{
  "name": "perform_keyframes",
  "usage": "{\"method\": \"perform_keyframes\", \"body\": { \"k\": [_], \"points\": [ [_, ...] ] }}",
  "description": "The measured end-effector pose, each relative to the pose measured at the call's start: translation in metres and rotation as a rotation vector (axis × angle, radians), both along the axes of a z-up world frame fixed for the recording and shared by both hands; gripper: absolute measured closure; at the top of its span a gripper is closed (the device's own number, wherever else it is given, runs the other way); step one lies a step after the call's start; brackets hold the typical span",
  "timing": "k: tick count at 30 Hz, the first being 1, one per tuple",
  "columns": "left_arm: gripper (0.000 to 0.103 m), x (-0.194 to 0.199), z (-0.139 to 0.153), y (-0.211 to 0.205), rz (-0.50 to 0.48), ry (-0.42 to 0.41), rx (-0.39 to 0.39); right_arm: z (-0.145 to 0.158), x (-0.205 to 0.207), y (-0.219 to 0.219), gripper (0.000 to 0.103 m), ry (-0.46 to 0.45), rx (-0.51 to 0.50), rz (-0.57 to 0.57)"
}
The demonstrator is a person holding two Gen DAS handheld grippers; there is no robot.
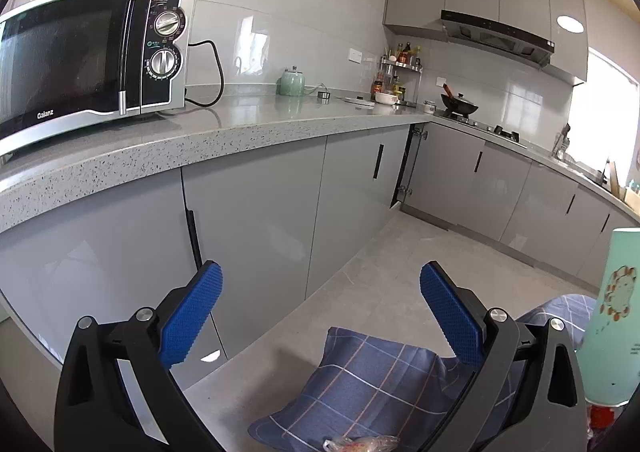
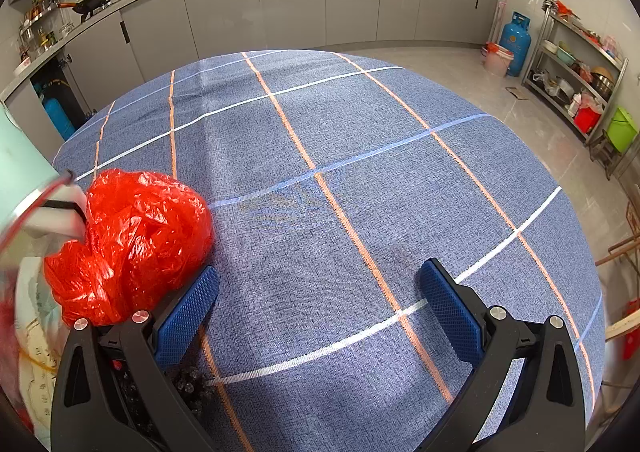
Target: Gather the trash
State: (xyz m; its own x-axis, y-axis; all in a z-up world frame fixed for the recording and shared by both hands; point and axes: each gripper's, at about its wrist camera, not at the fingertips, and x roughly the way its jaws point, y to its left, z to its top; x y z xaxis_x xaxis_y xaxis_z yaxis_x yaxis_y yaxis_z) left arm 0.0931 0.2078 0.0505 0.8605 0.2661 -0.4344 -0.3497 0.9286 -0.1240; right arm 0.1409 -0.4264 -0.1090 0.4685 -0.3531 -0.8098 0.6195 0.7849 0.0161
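A crumpled red plastic bag lies on the blue checked tablecloth, just left of my right gripper. That gripper is open over the cloth with nothing between its blue pads. A dark crumbly clump sits under its left finger. At the far left a clear container with wrappers shows. My left gripper is open in the air, facing the kitchen cabinets, above a corner of the tablecloth. A small clear wrapper lies at the bottom edge. A mint-green bottle stands at the right.
A grey counter carries a microwave, a green kettle and a wok. Grey cabinets line the walls. A blue gas cylinder, a pink bucket and a metal shelf rack stand to the right.
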Motion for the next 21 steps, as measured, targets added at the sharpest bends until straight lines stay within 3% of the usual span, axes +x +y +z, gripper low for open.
{"method": "perform_keyframes", "body": {
  "k": [9,21],
  "points": [
    [0.006,-0.002,0.001,0.008,0.022,-0.008,-0.009,0.000,0.000,0.000,0.004,0.000,0.000,0.000],
    [0.006,-0.015,0.014,0.052,0.153,-0.065,-0.029,0.000,0.001,0.000,0.004,0.000,0.000,0.000]
  ]
}}
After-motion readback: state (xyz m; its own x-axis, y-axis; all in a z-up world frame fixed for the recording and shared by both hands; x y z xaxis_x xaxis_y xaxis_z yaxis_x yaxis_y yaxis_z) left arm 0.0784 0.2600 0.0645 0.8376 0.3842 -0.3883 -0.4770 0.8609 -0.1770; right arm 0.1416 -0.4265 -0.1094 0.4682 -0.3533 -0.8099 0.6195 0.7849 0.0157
